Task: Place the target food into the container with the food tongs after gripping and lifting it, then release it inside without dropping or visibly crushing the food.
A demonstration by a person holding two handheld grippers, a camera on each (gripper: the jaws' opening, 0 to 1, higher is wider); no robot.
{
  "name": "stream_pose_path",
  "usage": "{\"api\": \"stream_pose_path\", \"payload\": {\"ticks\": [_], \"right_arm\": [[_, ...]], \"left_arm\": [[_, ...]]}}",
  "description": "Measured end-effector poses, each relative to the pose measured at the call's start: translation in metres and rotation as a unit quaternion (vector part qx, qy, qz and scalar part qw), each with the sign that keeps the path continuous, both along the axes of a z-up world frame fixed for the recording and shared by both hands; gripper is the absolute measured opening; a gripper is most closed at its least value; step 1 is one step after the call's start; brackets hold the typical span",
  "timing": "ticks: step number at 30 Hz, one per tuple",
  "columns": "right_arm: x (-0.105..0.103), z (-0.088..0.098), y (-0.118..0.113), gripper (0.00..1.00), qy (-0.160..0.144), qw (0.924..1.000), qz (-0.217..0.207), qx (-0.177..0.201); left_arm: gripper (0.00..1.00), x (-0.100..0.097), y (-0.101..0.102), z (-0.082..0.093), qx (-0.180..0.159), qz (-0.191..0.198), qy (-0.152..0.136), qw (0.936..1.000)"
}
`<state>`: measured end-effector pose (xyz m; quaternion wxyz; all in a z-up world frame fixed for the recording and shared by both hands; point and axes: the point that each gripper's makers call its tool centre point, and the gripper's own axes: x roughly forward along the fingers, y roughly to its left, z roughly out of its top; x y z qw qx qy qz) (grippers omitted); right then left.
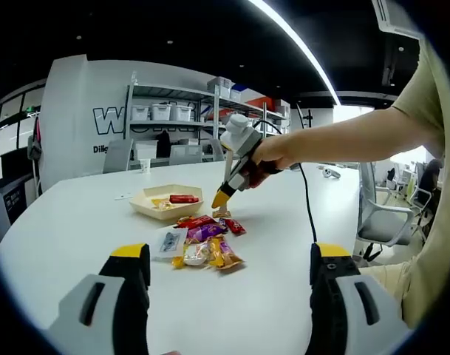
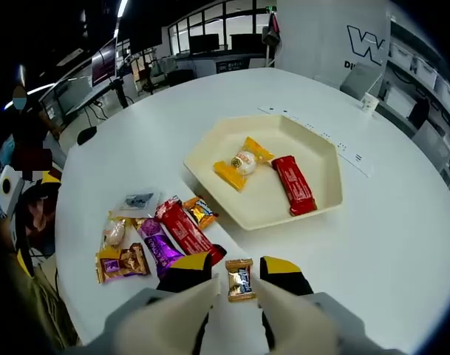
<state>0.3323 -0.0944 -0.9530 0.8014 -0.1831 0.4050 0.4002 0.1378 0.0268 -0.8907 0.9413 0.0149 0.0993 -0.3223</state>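
Observation:
A small gold and brown candy lies on the white table between the yellow-tipped jaws of my right gripper. The jaws stand close to its two sides with a thin gap showing, so the gripper is open. Beyond it sits a cream hexagonal tray holding a red bar and a yellow-wrapped round sweet. In the left gripper view the right gripper, held by a hand, points down beside the tray. My left gripper hovers wide open near the snack pile.
Loose wrapped snacks lie left of the right gripper, red, purple and gold among them. A cable trails across the table from the right gripper. Office chairs stand at the table's edge, shelving behind.

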Motion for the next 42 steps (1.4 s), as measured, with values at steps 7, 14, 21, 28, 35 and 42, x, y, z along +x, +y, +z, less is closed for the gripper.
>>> {"api": "stream_pose_path", "payload": {"ticks": [7,14,21,28,35,42], "right_arm": [[0.000,-0.003,0.000,0.22,0.003,1.0000,0.003,-0.004],[-0.001,-0.010,-0.001,0.22,0.010,0.9999,0.003,-0.006],[0.001,-0.013,-0.002,0.20,0.010,0.9999,0.003,-0.010],[0.003,-0.012,-0.003,0.18,0.005,0.9999,-0.005,-0.011],[0.006,0.002,-0.003,0.18,0.003,0.9998,-0.017,0.000],[0.010,0.022,-0.002,0.18,-0.008,0.9997,-0.021,0.004]], "left_arm": [[0.91,0.000,0.001,0.003,0.002,0.002,-0.003,1.0000],[0.91,0.000,0.004,0.005,0.003,0.004,-0.005,1.0000],[0.90,0.000,0.004,0.004,0.004,0.003,-0.003,1.0000],[0.89,0.001,0.004,0.004,0.008,0.001,-0.004,1.0000],[0.89,0.000,0.002,0.003,0.013,-0.001,-0.002,0.9999],[0.89,0.001,-0.002,0.004,0.014,-0.006,-0.003,0.9999]]}}
